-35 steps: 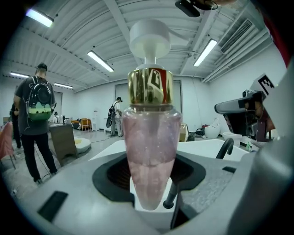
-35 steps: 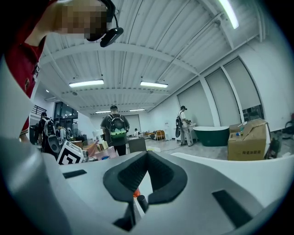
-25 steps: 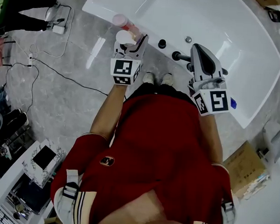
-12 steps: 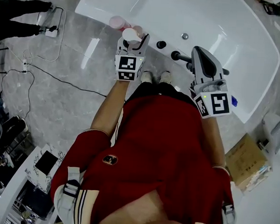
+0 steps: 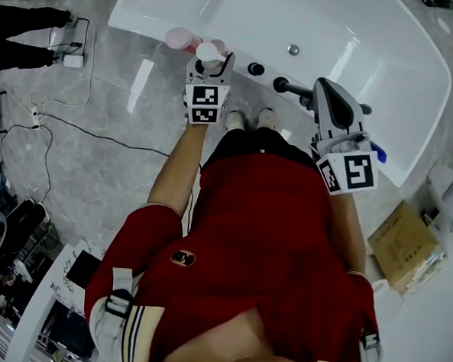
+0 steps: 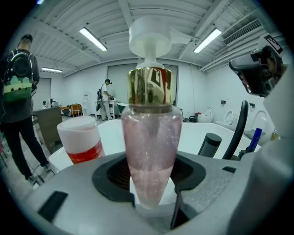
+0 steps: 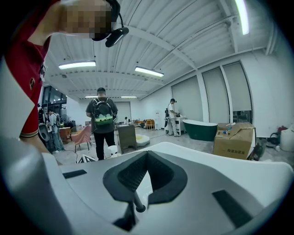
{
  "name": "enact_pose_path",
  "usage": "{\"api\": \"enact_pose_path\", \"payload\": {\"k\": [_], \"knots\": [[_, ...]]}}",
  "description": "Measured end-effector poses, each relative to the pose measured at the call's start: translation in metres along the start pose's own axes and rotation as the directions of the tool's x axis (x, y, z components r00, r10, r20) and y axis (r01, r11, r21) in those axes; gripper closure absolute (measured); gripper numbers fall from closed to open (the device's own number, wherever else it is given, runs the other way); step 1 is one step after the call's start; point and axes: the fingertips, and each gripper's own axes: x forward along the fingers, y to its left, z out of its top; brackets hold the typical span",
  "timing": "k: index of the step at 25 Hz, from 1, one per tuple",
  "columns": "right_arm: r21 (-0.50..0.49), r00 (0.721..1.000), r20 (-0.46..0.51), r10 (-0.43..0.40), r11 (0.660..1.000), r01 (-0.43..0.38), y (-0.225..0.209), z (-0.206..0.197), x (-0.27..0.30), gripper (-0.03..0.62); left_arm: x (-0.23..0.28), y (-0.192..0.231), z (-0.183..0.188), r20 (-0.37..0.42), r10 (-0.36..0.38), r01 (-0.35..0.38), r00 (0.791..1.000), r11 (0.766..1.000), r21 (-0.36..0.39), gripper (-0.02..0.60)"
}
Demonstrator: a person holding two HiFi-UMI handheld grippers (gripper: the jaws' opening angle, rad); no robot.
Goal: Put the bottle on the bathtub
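A clear pump bottle (image 6: 149, 147) of pink liquid, with a gold collar and a white pump head, stands upright between the jaws of my left gripper (image 6: 151, 195), which is shut on its lower body. In the head view the left gripper (image 5: 209, 70) holds the bottle (image 5: 210, 51) at the near rim of the white bathtub (image 5: 357, 39). A white bottle with a red band (image 6: 80, 139) stands on the rim just to its left. My right gripper (image 5: 331, 92) hovers over the tub's near edge; its jaws (image 7: 140, 183) are shut with nothing in them.
Black tap fittings (image 5: 255, 69) and a spout (image 5: 286, 87) sit on the rim between the grippers. A cardboard box (image 5: 406, 249) lies on the floor at the right. Cables (image 5: 62, 120) trail over the grey floor at the left. People stand in the background.
My left gripper has carried the pump bottle farther forward to the tub rim, closer to the red-banded bottle. The right gripper has stayed roughly in place, shut.
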Motion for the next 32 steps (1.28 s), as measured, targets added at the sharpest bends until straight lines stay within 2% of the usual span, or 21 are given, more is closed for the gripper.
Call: {"api": "enact_pose_path", "payload": {"k": [21,28,32], "knots": [[-0.011,0.996,-0.05,-0.068,0.998,0.068,-0.009,-0.012,-0.011,0.595,0.033,-0.01,-0.033,-0.057,-0.052,0.053,0.997,0.999,0.014,0.356],[-0.013,0.995,-0.058,-0.075,0.997,0.075,-0.008,-0.014,-0.013,0.595,0.036,-0.013,-0.037,-0.049,-0.07,0.072,0.996,0.997,0.041,0.355],[-0.013,0.995,-0.059,-0.078,0.997,0.077,-0.008,-0.016,-0.013,0.595,0.038,-0.018,-0.039,-0.044,-0.079,0.083,0.996,0.993,0.081,0.354]]}}
